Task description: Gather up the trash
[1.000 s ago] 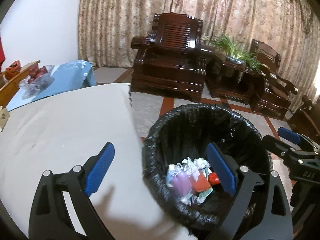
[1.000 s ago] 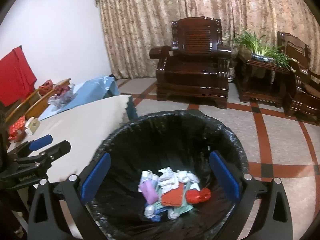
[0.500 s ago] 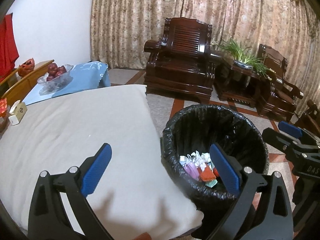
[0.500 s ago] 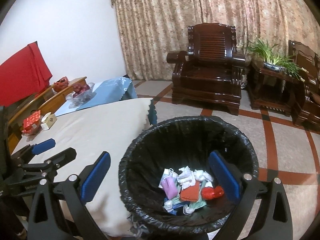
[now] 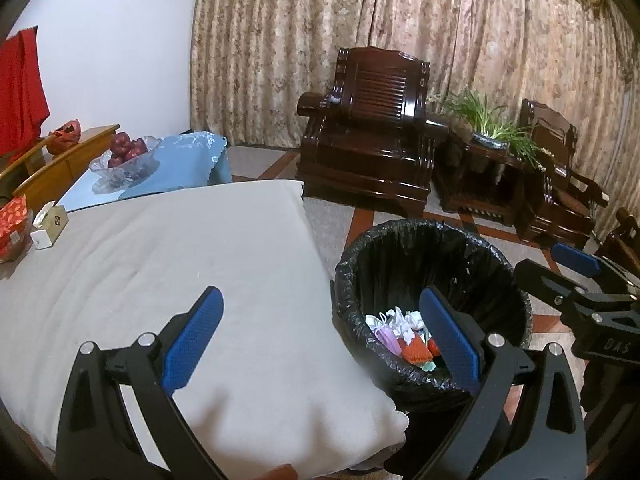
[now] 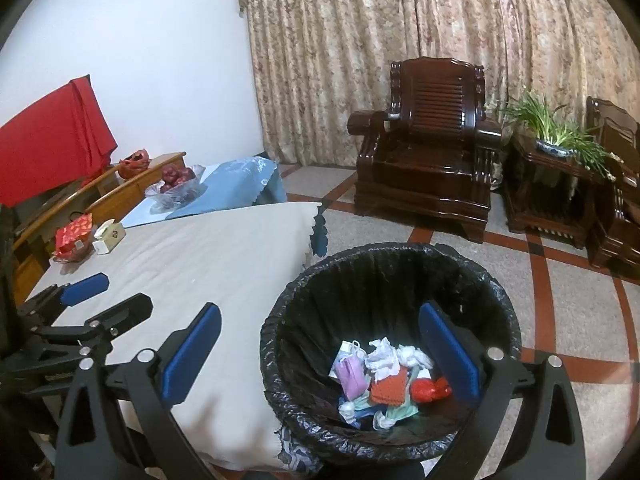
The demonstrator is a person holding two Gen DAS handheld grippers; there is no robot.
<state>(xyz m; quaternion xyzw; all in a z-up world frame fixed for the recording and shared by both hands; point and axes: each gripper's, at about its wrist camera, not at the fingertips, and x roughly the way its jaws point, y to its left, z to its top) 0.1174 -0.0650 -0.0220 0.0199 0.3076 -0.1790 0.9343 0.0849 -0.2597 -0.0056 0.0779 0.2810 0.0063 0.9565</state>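
Note:
A round bin lined with a black bag point(image 5: 434, 248) point(image 6: 400, 264) stands on the floor beside the table's right edge. Crumpled trash point(image 5: 404, 336) point(image 6: 384, 376) lies at its bottom: white tissue, a purple packet, an orange piece, a red wrapper. My left gripper point(image 5: 320, 338) hangs open and empty over the table's near corner, its right finger above the bin's edge. My right gripper point(image 6: 320, 354) is open and empty above the bin's left rim. Each gripper shows at the edge of the other's view: the right one point(image 5: 576, 276) and the left one point(image 6: 92, 300).
A table with a cream cloth point(image 5: 168, 264) point(image 6: 208, 248) carries a small tissue box point(image 5: 50, 226) point(image 6: 109, 236) and a red packet point(image 6: 74, 236) at its far left. Beyond lie a blue-covered table with a fruit bowl point(image 5: 128, 160), dark wooden armchairs point(image 6: 428, 168), a potted plant point(image 6: 556, 136) and curtains.
Both grippers have pulled back and up from the bin, which now looks smaller and farther. More of the table and its far-left items has come into view. Both stay open.

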